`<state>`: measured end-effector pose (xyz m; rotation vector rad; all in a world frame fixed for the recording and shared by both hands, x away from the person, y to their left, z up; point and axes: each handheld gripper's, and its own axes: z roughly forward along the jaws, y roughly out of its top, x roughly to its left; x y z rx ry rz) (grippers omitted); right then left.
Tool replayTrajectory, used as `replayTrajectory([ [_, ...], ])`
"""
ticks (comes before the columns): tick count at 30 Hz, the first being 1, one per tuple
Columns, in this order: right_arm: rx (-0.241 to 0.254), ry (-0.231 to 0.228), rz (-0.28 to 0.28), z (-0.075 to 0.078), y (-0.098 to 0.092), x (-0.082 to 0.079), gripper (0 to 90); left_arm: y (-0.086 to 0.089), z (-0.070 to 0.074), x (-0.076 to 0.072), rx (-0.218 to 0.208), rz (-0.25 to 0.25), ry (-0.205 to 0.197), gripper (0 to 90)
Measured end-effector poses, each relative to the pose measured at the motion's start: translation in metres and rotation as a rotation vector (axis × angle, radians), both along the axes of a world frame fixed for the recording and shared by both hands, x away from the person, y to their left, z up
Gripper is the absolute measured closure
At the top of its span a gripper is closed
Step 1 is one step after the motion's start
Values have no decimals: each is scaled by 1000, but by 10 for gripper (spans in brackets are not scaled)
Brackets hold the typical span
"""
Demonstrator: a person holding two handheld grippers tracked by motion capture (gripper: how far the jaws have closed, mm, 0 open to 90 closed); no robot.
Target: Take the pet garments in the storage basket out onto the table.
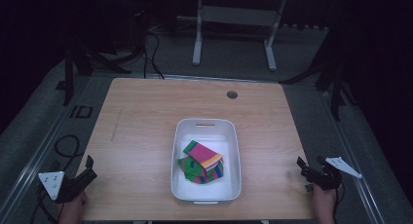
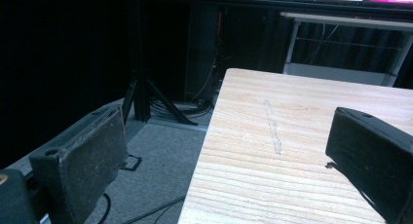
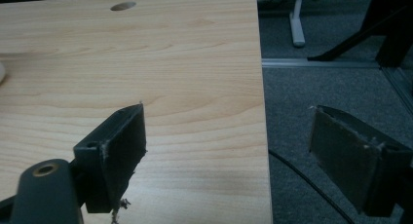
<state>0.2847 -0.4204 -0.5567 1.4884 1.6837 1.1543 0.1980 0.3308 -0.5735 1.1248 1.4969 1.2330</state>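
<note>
A white plastic tub (image 1: 181,136) stands at the middle of the wooden table (image 1: 141,126). Inside it lies a pile of folded striped cloths (image 1: 202,161) in pink, green, yellow and blue. My left gripper (image 1: 90,168) is held at the table's near left corner, open and holding nothing. In the left gripper view its jaws (image 2: 229,121) stand wide apart, one on each side of the table's left edge. My right gripper (image 1: 310,164) is at the near right corner, also open and holding nothing. Its jaws (image 3: 231,117) straddle the table's right edge.
A round cable hole (image 1: 232,94) sits near the table's far edge. A pale scratch (image 2: 272,129) marks the wood on the left side. Grey carpet, black cables (image 1: 63,146) and black stand legs (image 2: 146,97) surround the table. A white frame (image 1: 234,19) stands beyond it.
</note>
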Motion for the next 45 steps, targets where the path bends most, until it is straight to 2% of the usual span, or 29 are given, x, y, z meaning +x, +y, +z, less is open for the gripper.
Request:
replayTrajectory([
  [2,-2,4,5,0,0,1,138,0,0,0,1,0,0,19],
  [4,-23,39,27,0,3,6,142,0,0,0,3,-1,0,19],
  [6,-33,46,33,0,4,7,142,0,0,0,3,-1,0,19],
  [8,-36,60,73,0,4,8,136,-1,0,0,6,-1,0,19],
  [9,-36,60,73,0,4,8,136,-1,0,0,6,-1,0,19],
  [10,-29,91,107,-1,4,10,135,-1,0,0,6,-1,0,19],
  [11,-29,91,107,-1,4,10,135,0,0,0,6,-2,-1,19],
  [12,-32,126,145,-2,2,10,138,0,0,0,4,-3,-1,19],
  [15,-36,139,163,-2,2,9,139,0,0,0,2,-3,-3,19],
  [16,-29,166,204,-2,2,8,139,0,0,0,2,-3,-3,18],
  [21,-63,233,362,-1,6,8,133,0,0,0,2,-4,-2,18],
  [24,-71,244,395,0,7,9,133,0,0,0,1,-3,-3,18],
  [26,-73,271,452,1,9,11,133,0,0,0,1,-4,-2,19],
  [28,-81,275,464,2,10,11,133,0,0,0,2,-4,-2,19],
  [29,-94,280,495,3,13,12,133,0,0,0,0,-3,-1,18],
  [33,-122,273,548,6,21,13,134,0,0,0,-2,-4,-3,19],
  [37,-143,285,614,9,32,13,134,0,0,0,0,-5,-1,19],
  [38,-143,285,614,9,32,13,134,0,0,0,0,-5,-1,19],
  [41,-157,279,686,16,45,13,135,0,0,0,2,-7,-1,19],
  [44,-170,275,735,21,53,15,136,0,0,0,3,-8,-1,18],
  [45,-170,275,735,21,53,15,136,0,0,0,3,-8,-1,19],
])
